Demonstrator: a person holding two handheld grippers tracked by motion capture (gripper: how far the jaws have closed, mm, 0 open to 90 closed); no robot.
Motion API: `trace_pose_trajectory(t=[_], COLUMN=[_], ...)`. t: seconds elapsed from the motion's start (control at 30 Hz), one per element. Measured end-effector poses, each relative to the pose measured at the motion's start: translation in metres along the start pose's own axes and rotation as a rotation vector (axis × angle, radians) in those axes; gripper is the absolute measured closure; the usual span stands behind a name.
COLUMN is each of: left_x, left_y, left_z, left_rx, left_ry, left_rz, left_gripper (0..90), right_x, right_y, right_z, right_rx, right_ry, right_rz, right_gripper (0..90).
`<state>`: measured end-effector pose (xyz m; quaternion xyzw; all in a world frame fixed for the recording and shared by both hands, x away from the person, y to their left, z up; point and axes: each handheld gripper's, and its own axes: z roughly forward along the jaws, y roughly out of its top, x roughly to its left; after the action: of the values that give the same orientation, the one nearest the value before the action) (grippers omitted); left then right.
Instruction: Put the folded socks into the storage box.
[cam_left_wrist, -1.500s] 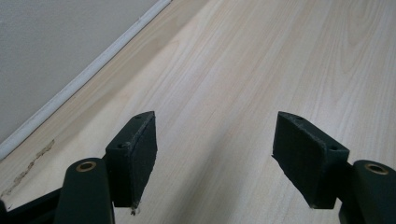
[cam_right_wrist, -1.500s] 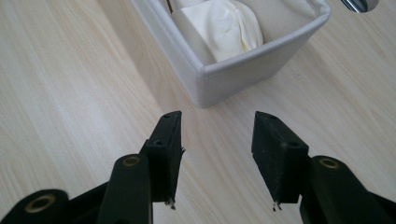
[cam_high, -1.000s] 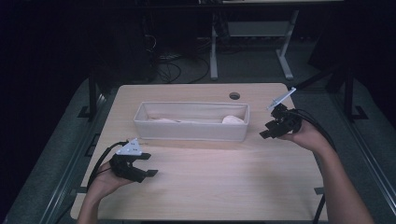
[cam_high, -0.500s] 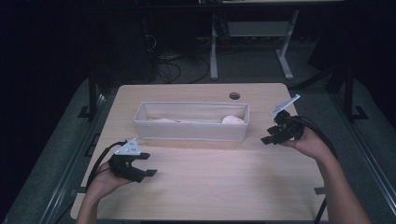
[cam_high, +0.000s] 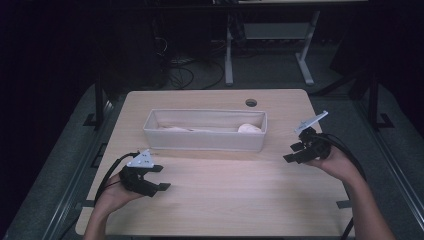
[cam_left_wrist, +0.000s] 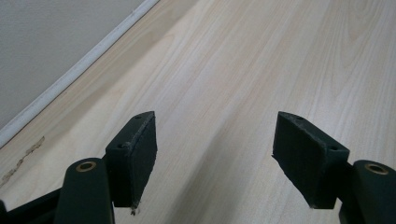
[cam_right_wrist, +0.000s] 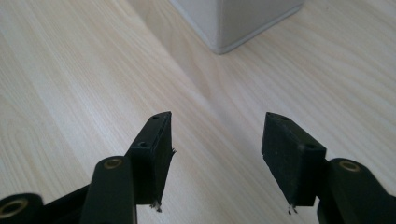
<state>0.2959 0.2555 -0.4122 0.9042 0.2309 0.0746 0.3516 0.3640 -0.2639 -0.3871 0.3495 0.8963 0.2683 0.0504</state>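
A long white bin (cam_high: 205, 142) stands across the middle of the pale wooden table (cam_high: 230, 200). In it lie a rounded white thing (cam_high: 248, 128) at the right end and a flat pale thing (cam_high: 175, 129) further left. My left gripper (cam_high: 161, 178) rests open near the front left, with only bare wood between its jaws (cam_left_wrist: 215, 135); the bin's wall (cam_left_wrist: 46, 42) lies to its left. My right gripper (cam_high: 291, 152) hovers low off the bin's right end. Its jaws have just been opening and hold nothing (cam_right_wrist: 217, 135); the bin's corner (cam_right_wrist: 243, 23) lies ahead.
A round cable hole (cam_high: 251, 102) sits in the tabletop behind the bin. Beyond the table are a desk frame (cam_high: 229, 60) and loose cables (cam_high: 180, 75) on a dark floor. Bare wood lies between the two hands in front of the bin.
My right gripper has drifted toward the near edge and sunk closer to the tabletop, its jaws a little wider. The left hand and the bin have stayed put.
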Motion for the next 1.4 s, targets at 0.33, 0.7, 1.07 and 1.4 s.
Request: trace_pose_trajectory(t=[0.33, 0.7, 1.07, 1.4], left_x=[-0.002, -0.003, -0.002, -0.003], left_y=[0.001, 0.001, 0.000, -0.001], left_z=[0.005, 0.006, 0.007, 0.006], left_rx=[0.019, 0.016, 0.016, 0.014], left_ry=[-0.011, -0.010, -0.008, -0.005], left_rz=[0.010, 0.009, 0.007, 0.004], left_gripper=[30.4, 30.3, 30.3, 30.2], right_x=[0.003, 0.011, 0.018, 0.023], right_y=[-0.019, -0.039, -0.052, -0.067], right_z=[0.002, 0.012, 0.012, 0.011], right_rx=[0.000, -0.016, -0.039, -0.055], right_ry=[0.004, 0.030, 0.024, 0.027], right_rz=[0.024, 0.044, 0.047, 0.066], right_gripper=[41.7, 41.7, 41.1, 40.8])
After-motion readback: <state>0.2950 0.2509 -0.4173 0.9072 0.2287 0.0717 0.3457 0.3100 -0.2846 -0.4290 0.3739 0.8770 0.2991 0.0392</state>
